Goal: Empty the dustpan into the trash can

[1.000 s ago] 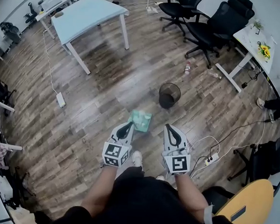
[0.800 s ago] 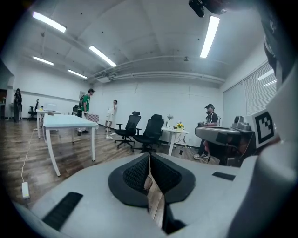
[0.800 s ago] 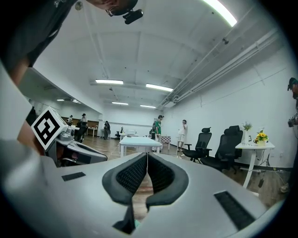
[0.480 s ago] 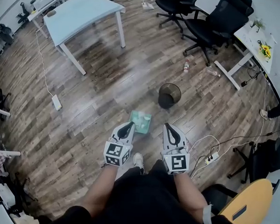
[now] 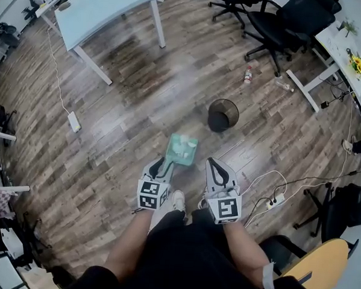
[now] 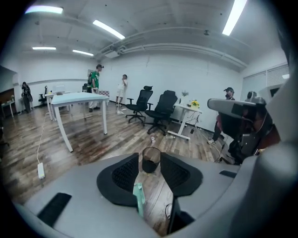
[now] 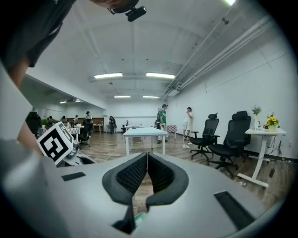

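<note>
**Step in hand: grasp the dustpan handle.**

The green dustpan (image 5: 182,149) lies on the wooden floor (image 5: 127,120) just ahead of the person, handle toward them. The black mesh trash can (image 5: 222,114) stands a little beyond it, well apart.

The left gripper (image 5: 160,166) is at the handle end. Its fingers (image 6: 123,174) have just been opening and stand apart. The green handle (image 6: 138,200) rises between them, close to the left finger, with a clear gap on the other side, so no grip is made yet. The right gripper (image 5: 215,168) hangs beside the dustpan with its fingers (image 7: 132,175) closed tip to tip on nothing.

**Procedure, as judged from this position:**
1. Centre the handle between the fingers before closing.
2. Close fully on the handle, well back from the pan.
3. Lift with the pan level, so the contents do not slide out.
4. Carry it over the trash can (image 6: 150,160), then tip the mouth down inside the rim.

**Limits of view:**
- The head view hides the handle under the left gripper.
- The pale contents of the pan cannot be identified.
- The trash can interior is dark, so its fill level is not readable.
</note>
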Available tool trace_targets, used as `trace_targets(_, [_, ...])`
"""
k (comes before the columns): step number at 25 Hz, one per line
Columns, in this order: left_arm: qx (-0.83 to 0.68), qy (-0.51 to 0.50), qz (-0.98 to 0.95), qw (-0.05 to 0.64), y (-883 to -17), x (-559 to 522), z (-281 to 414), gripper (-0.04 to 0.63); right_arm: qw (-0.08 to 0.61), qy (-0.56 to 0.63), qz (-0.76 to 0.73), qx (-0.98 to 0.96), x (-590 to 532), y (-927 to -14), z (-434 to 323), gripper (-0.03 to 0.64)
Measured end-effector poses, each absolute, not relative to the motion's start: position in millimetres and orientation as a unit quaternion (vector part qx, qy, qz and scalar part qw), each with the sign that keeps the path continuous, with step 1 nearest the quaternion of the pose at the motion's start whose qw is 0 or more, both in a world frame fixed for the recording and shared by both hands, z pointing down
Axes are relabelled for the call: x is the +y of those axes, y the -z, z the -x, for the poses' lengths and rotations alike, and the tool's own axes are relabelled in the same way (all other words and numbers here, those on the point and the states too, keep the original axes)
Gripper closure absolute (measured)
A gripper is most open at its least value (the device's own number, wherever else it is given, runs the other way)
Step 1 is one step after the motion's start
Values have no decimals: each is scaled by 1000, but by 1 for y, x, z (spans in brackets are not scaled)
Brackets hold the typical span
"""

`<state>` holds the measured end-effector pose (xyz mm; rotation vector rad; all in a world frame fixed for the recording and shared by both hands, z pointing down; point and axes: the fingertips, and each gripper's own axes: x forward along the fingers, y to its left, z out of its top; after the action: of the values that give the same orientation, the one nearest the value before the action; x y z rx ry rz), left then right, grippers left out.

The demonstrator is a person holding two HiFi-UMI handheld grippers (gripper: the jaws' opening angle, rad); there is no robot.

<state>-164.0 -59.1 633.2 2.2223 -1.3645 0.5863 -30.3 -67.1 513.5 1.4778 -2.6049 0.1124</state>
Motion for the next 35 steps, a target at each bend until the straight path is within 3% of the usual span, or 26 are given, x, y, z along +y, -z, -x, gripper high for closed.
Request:
trace_targets(12, [-521, -320, -736, 290, -732, -72, 171, 343, 102, -66, -472, -873, -79, -558, 11, 592])
trace_targets(23, [-501, -372, -698, 352, -801, -78, 175, 318, 123, -66, -448, -883, -81, -578, 9, 592])
trace_targets(35, [-498, -398, -673, 374, -835, -86, 176, 329, 147, -77, -444, -881, -78, -593, -6, 592])
